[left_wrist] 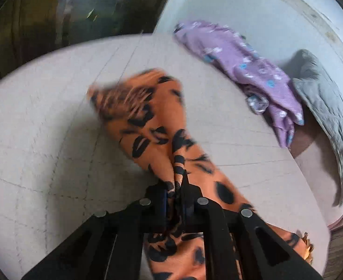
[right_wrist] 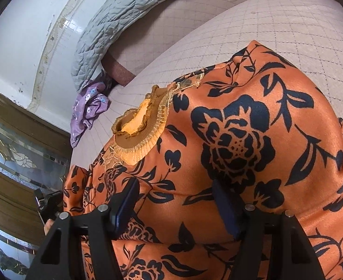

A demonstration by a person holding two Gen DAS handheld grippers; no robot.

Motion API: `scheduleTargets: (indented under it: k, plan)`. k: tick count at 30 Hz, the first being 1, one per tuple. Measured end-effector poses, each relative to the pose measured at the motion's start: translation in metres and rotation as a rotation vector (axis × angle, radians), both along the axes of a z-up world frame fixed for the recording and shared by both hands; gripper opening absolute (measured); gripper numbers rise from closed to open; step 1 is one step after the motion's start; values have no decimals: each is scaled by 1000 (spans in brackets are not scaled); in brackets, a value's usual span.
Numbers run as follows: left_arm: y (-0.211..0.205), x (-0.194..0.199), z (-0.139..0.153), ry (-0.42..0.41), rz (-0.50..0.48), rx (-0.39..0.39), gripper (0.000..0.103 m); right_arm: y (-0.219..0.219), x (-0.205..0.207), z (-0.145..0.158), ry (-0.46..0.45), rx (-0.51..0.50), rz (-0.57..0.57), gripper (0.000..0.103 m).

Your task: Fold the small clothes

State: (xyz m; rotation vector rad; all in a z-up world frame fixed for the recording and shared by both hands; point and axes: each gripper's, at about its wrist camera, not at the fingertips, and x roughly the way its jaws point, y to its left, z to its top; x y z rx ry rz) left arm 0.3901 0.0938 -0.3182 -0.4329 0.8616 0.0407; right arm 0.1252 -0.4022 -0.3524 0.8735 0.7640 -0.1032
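An orange top with black flowers [right_wrist: 241, 140] lies spread on the pale quilted bed [right_wrist: 276, 30], its frilled collar [right_wrist: 136, 130] towards the left. My right gripper [right_wrist: 176, 200] hangs open just over the top's body, its blue pads [right_wrist: 225, 207] wide apart and pressing on nothing. In the left wrist view the top's sleeve [left_wrist: 152, 121] stretches away from me over the bed [left_wrist: 43, 116]. My left gripper [left_wrist: 176, 186] is shut on a bunched fold of that sleeve. In the right wrist view the left gripper [right_wrist: 47, 200] shows at the top's left edge.
A crumpled purple garment with small flowers [left_wrist: 241, 70] [right_wrist: 87, 109] lies at the bed's far edge. A grey quilted pillow [left_wrist: 323, 98] [right_wrist: 115, 23] leans on the white tiled wall behind it. A wood and glass cabinet [right_wrist: 19, 158] stands beside the bed.
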Motion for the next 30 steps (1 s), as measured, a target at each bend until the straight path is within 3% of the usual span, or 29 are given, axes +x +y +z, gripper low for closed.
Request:
scheduleTargets:
  k: [3, 10, 12, 15, 17, 19, 22, 24, 26, 30]
  plan:
    - [-37, -19, 36, -101, -118, 60, 9, 0, -2, 4, -13, 0, -10, 67]
    - [-167, -89, 106, -258, -500, 94, 9, -13, -25, 30, -89, -26, -73, 67]
    - [-207, -118, 115, -276, -620, 97, 9, -22, -33, 37, -112, -10, -100, 67]
    - [-271, -164, 118, -266, -898, 100, 11, -38, -47, 48, -153, 15, -152, 67]
    - [-296, -194, 120, -236, -1058, 116, 27, -48, -57, 54, -174, 23, -185, 67]
    - [-302, -209, 121, -206, -1125, 116, 63, -59, -66, 58, -189, 38, -221, 68]
    - [-274, -215, 133, -259, -1072, 24, 78, -71, -78, 59, -205, 78, -269, 69]
    - [-246, -206, 134, -270, -967, -45, 85, -76, -80, 56, -203, 106, -274, 69]
    - [-213, -185, 127, -257, -812, -87, 86, -75, -77, 52, -193, 135, -256, 69]
    - [-180, -138, 95, -126, -540, 58, 86, -64, -60, 46, -154, 138, -181, 69]
